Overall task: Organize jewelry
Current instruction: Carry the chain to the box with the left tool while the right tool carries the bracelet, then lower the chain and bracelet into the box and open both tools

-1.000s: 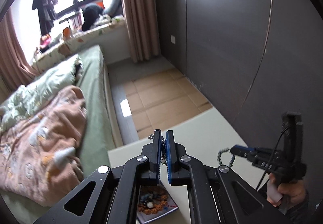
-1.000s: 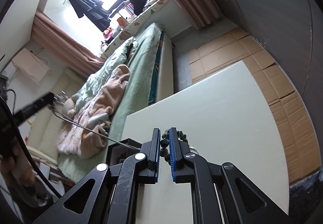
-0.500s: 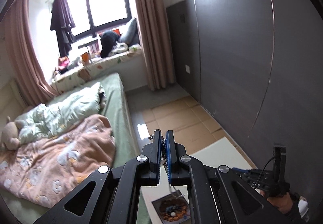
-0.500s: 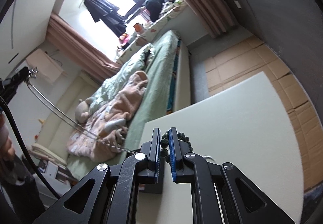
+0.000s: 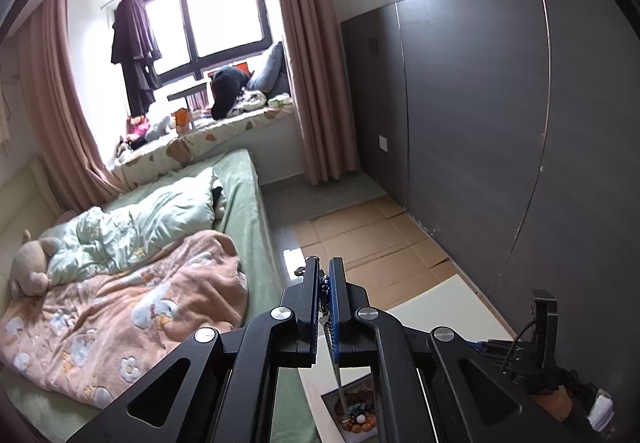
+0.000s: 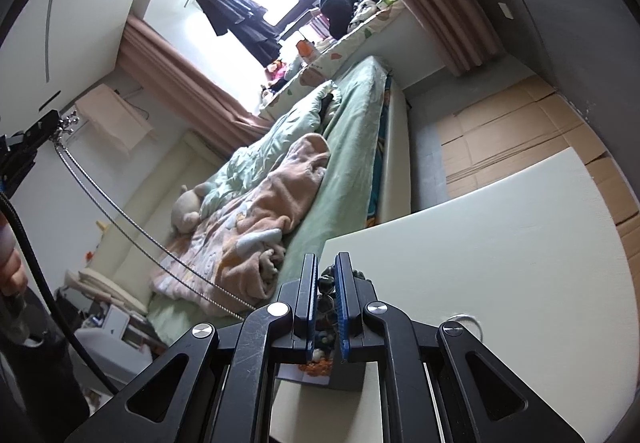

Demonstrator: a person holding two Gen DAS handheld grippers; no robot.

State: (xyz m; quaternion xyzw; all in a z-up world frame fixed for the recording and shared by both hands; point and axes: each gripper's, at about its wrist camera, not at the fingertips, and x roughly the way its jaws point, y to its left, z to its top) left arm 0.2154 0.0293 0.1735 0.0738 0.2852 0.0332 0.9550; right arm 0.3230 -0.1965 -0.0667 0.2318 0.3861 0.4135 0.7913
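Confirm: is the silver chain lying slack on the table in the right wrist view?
No. The silver chain hangs taut in the air from the left gripper down toward the jewelry box, above the table.

A cream-white table stands beside the bed, over a floor covered with flattened cardboard. On the table near its bed-side edge sits a small dark open box filled with beaded jewelry, and a thin white loop lies on the bare tabletop just beside it.
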